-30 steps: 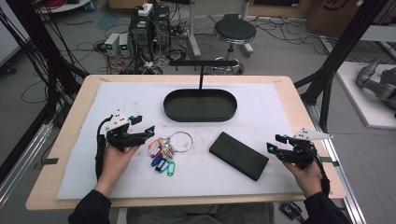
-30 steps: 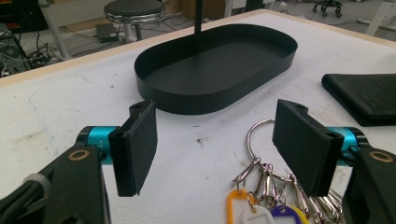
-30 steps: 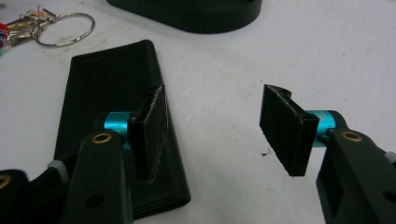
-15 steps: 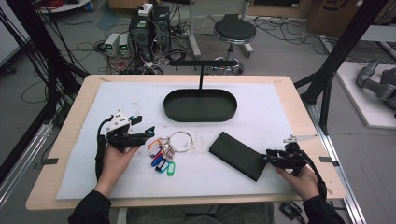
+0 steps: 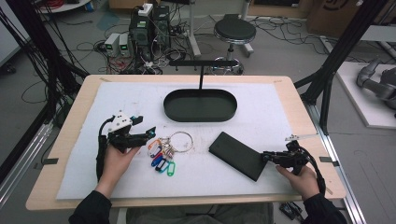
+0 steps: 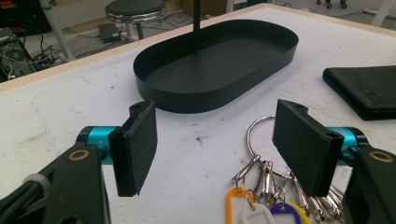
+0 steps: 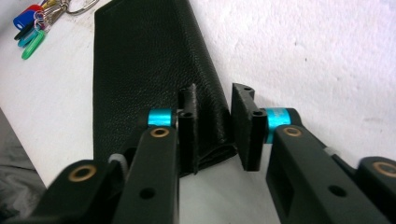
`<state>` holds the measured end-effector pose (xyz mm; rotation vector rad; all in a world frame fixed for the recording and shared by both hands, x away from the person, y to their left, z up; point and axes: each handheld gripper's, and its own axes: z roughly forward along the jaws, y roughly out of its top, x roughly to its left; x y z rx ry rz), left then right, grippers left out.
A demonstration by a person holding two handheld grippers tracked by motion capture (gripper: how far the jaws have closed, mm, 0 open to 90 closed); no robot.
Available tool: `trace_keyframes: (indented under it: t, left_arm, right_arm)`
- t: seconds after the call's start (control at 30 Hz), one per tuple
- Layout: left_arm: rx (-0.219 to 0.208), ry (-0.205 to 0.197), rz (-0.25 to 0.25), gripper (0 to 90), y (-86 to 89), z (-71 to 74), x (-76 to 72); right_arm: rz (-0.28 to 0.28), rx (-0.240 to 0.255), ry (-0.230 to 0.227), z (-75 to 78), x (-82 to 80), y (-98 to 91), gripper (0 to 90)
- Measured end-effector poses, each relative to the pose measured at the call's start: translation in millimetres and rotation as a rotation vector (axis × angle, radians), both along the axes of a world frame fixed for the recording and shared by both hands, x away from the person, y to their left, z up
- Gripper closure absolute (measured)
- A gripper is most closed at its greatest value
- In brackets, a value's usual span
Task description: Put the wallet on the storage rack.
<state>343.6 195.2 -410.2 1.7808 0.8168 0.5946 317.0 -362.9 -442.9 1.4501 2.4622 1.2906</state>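
Between the jaws of the right gripper (image 7: 212, 128) sits the near corner of the black leather wallet (image 7: 149, 70); the jaws have just been closing and now pinch that corner, one pad over the top face and one against its edge. From this gripper the wallet stretches away flat on the white table cover (image 7: 327, 56), and beyond its far end lies the bunch of keys (image 7: 35, 18) with coloured tags. Seen from the high view, the right gripper (image 5: 267, 157) lies low at the wallet (image 5: 237, 154), at its corner nearest the person's right hand (image 5: 303, 179). Well apart to the other side, the left gripper (image 5: 148, 132) rests in the left hand (image 5: 116, 161) with its jaws spread wide and nothing between them; in the left gripper view the bunch of keys (image 6: 268, 186) lies just in front of and below its right pad, and the black oval tray (image 6: 219, 65) stands farther ahead, empty-walled and dark.
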Motion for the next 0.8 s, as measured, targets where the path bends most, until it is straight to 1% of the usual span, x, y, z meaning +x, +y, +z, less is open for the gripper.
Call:
trace_keyframes:
  t: [0.03, 0.07, 0.1, 0.13, 0.17, 0.2, 0.23, 0.27, 0.3, 0.33, 0.37, 0.43, 0.47, 0.5, 0.53, 0.57, 0.6, 0.63, 0.7, 0.73, 0.77, 0.8]
  left_arm:
    - [-0.001, -0.001, 0.002, 31.0, 0.1, 0.1, 0.0]
    - [-0.006, -0.003, 0.004, 31.0, 0.4, 0.2, -0.1]
    - [-0.006, -0.003, 0.004, 30.9, 0.4, 0.2, -0.1]
    - [-0.006, -0.004, 0.005, 30.9, 0.6, 0.2, 0.0]
    - [-0.006, -0.003, 0.003, 31.0, 0.8, 0.3, -0.1]
    - [-0.011, -0.003, 0.002, 31.0, 0.8, 0.6, -0.4]
    - [-0.011, -0.003, 0.002, 31.0, 0.8, 0.6, -0.4]
    - [-0.017, -0.004, 0.0, 31.0, 0.6, 0.8, -0.6]
    - [-0.021, -0.003, -0.004, 31.0, 0.8, 1.4, -0.8]
    - [-0.027, -0.003, -0.004, 31.0, 0.1, 2.0, -1.1]
    - [-0.034, -0.004, -0.005, 31.0, -0.9, 2.7, -1.3]
    - [-0.048, -0.01, -0.018, 30.9, -4.9, 5.5, -2.0]
    - [-0.048, -0.01, -0.018, 31.0, -4.9, 5.5, -2.0]
    - [-0.059, -0.012, -0.033, 30.9, -9.3, 7.1, -2.2]
    - [-0.056, -0.013, -0.041, 31.0, -11.3, 7.9, -2.2]
    - [-0.056, -0.013, -0.041, 31.0, -11.3, 7.9, -2.2]
    - [-0.062, -0.012, -0.059, 31.0, -16.6, 9.0, -2.5]
    - [-0.062, -0.013, -0.068, 30.9, -18.9, 9.6, -2.6]
    - [-0.062, -0.013, -0.078, 31.0, -21.3, 10.3, -2.7]
    - [-0.071, -0.01, -0.087, 31.0, -24.2, 10.6, -2.9]
    - [-0.083, -0.004, -0.112, 30.9, -28.6, 11.7, -2.6]
    - [-0.083, -0.004, -0.112, 30.9, -28.6, 11.7, -2.6]
  right_arm:
    - [0.0, 0.0, 0.0, 0.0, 0.0, 0.0, 76.7]
    - [0.008, 0.003, -0.04, 4.2, -1.1, 2.1, 78.4]
    - [0.008, 0.003, -0.04, 4.2, -1.1, 2.1, 78.4]
    - [0.012, 0.008, -0.06, 6.6, -2.0, 3.9, 79.0]
    - [0.016, 0.008, -0.083, 8.7, -2.7, 5.6, 79.4]
    - [0.027, 0.012, -0.125, 13.1, -4.7, 9.8, 80.1]
    - [0.027, 0.012, -0.125, 13.1, -4.7, 9.8, 80.1]
    - [0.041, 0.01, -0.178, 17.6, -7.1, 13.7, 80.5]
    - [0.041, 0.01, -0.178, 17.6, -7.1, 13.7, 80.5]
    - [0.058, 0.0, -0.24, 23.0, -10.3, 17.6, 80.9]
    - [0.071, -0.005, -0.274, 25.2, -11.4, 19.2, 80.9]
    - [0.091, -0.021, -0.32, 28.8, -14.4, 23.1, 81.0]
    - [0.098, -0.03, -0.339, 30.0, -15.5, 24.8, 81.0]
    - [0.106, -0.034, -0.352, 31.2, -16.7, 26.3, 81.0]
    - [0.116, -0.039, -0.369, 32.1, -17.4, 27.4, 81.0]
    - [0.116, -0.039, -0.369, 32.1, -17.4, 27.4, 81.0]
    - [0.134, -0.045, -0.397, 33.7, -18.6, 29.4, 81.0]
    - [0.143, -0.052, -0.413, 34.3, -19.5, 30.3, 81.1]
    - [0.156, -0.056, -0.429, 35.4, -20.8, 31.6, 81.1]
    - [0.164, -0.057, -0.437, 35.8, -21.3, 31.9, 81.0]
    - [0.172, -0.059, -0.447, 36.1, -21.6, 32.0, 81.1]
    - [0.172, -0.059, -0.447, 36.1, -21.6, 32.0, 81.1]
